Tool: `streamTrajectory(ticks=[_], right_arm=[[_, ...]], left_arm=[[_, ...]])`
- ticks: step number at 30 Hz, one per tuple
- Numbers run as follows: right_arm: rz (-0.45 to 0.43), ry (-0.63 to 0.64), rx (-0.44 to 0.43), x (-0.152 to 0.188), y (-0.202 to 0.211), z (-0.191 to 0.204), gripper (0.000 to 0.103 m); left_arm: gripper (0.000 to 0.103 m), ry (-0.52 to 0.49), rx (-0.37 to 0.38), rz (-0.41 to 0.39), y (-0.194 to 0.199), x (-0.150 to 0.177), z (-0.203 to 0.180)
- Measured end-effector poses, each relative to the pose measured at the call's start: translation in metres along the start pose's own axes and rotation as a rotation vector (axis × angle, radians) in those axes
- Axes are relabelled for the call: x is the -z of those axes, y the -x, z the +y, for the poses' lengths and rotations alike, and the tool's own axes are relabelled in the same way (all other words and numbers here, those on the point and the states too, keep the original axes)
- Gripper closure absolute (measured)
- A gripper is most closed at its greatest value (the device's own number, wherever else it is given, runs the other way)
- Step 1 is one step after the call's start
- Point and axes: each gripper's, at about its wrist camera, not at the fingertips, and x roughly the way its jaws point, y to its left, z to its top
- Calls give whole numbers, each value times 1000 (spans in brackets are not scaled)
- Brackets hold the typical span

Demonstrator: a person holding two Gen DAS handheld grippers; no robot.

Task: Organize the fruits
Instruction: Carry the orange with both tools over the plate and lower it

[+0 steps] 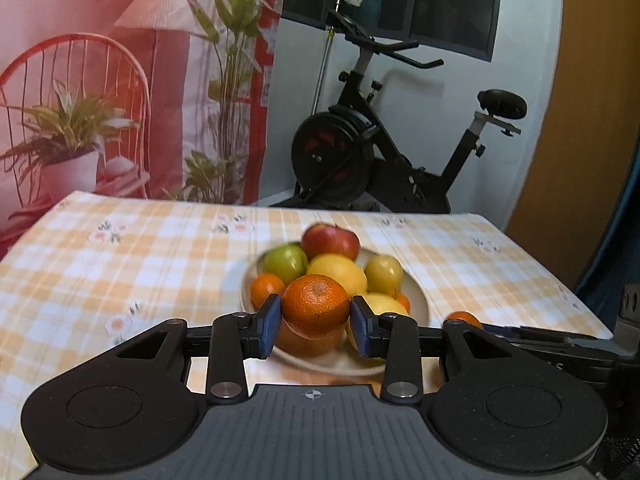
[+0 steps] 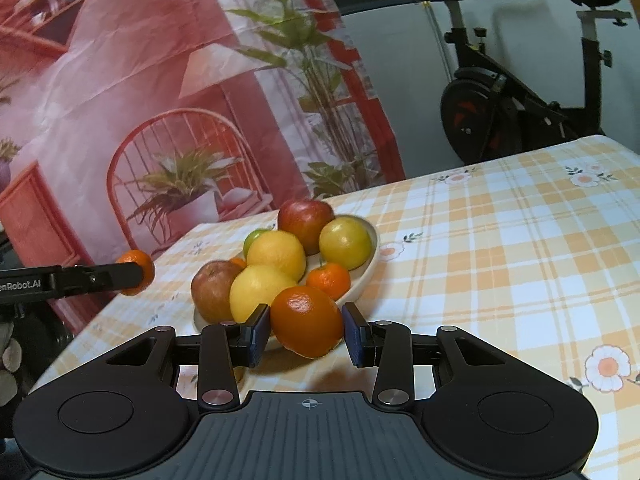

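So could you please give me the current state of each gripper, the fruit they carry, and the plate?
left gripper: shut on a mandarin, held above the plate
mandarin: clamped between the blue pads, off the pile
right gripper: shut on an orange
orange: gripped at the plate's near edge
plate: on the checked tablecloth, piled with apples, lemons and mandarins

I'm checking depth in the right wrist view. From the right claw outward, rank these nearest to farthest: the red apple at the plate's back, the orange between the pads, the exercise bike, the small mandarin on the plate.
1. Orange, held in the right claw.
2. Small mandarin, just behind it on the plate.
3. Red apple, at the plate's far side.
4. Exercise bike, beyond the table, upper right.
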Motion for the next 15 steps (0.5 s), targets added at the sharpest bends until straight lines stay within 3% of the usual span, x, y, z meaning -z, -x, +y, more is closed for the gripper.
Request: streamTrajectory(ticks=[7, 15], right_arm=[[-15, 32, -2, -27, -20, 3, 67], [-12, 72, 15, -52, -62, 8, 67]], left_arm=[[63, 5, -10, -18, -20, -20, 7], [63, 31, -15, 18, -59, -30, 16]])
